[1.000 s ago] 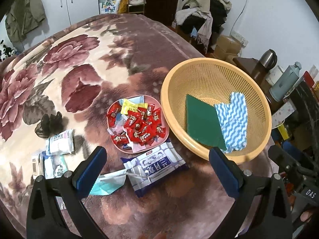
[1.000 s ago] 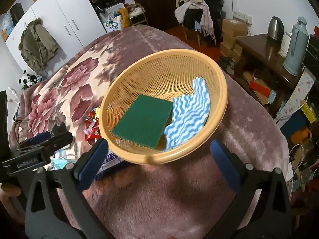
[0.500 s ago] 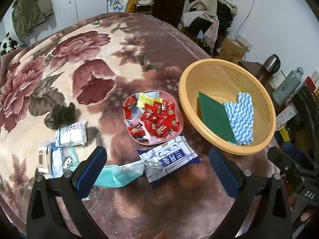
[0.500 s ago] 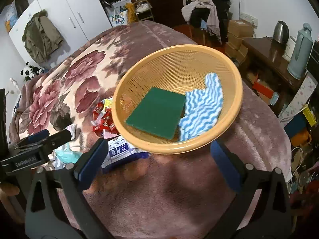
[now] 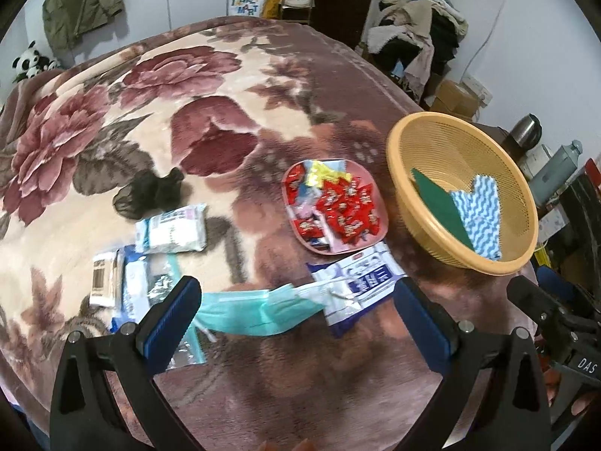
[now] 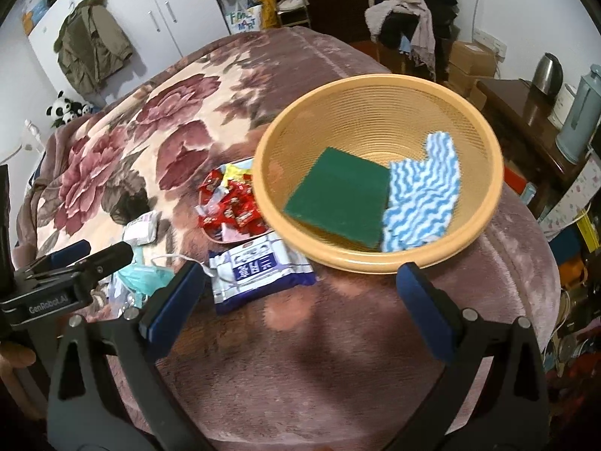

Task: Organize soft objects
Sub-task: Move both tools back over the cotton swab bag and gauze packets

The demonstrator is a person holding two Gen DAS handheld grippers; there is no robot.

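**Two spread grippers over a blanket of soft goods**

Floral plush blanket (image 5: 157,120) covers the bed across both views, with white cupboards and a hanging jacket at the upper left of each frame.

Only the left wrist view shows the whole scatter at lower left: one black mesh bundle (image 5: 150,193), one white tissue pack (image 5: 172,229), a further flat pack with a barcode label (image 5: 112,282), and one teal face mask (image 5: 255,310) lying between the left gripper's (image 5: 296,314) fingers (image 5: 176,312), its ear loop lying over the blue-and-white wipes pack (image 5: 358,282). In the right wrist view the mask (image 6: 144,278) is half hidden behind the left gripper's body at the left edge, and the barcode pack cannot be made out.

The right wrist view looks straight into the one tan mesh basket (image 6: 484,203) at centre right, where one green scouring pad (image 6: 338,203) and one blue-and-white wavy cloth (image 6: 422,199) lie side by side, touching. The left view sees the basket (image 5: 413,195) obliquely, at the right edge.

One pink plate (image 5: 379,225) heaped with red sweet wrappers sits between the basket and the packs, just above the wipes pack.

Both the left gripper and the right gripper (image 6: 300,293) have their fingers spread wide, grasping nothing.
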